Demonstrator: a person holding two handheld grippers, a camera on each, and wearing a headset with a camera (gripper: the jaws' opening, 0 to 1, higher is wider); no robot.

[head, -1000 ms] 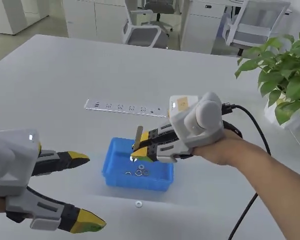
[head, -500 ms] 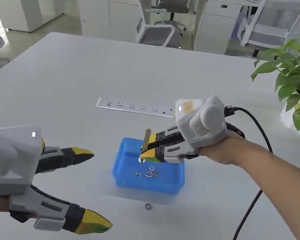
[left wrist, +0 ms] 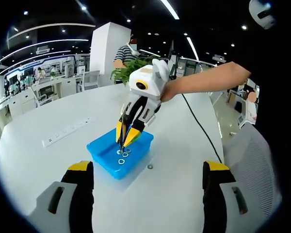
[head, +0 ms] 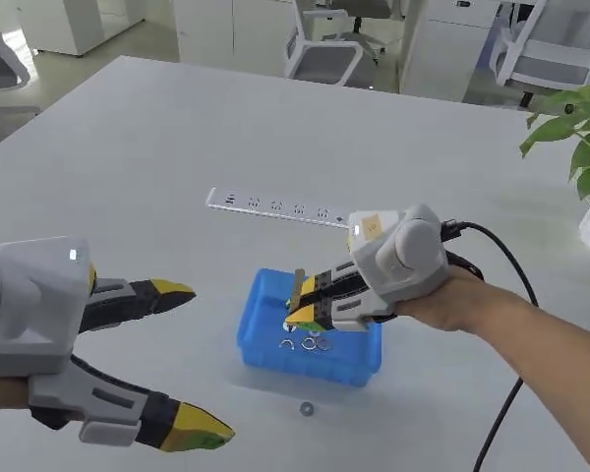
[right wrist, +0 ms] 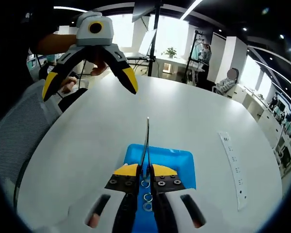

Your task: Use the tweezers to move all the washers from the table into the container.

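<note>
right gripper (head: 305,313) jaws closed on tweezers (head: 296,287), frame centre, over blue container (head: 261,315) | left gripper (head: 205,362) jaws wide, lower left | 1 washer (head: 306,408) on table (head: 177,147) just below container | risk: tweezers may twist in jaws, washer may skid away

Your right tool (head: 303,313) clamps the tweezers (head: 297,286) over the blue container (head: 305,365), where a few washers (head: 311,343) lie. One loose washer (head: 306,408) sits on the tabletop (head: 128,147) just in front of the container. Your left tool (head: 202,362) hangs at near left, jaws spread wide. A power strip (head: 275,208) lies beyond the container.
</note>
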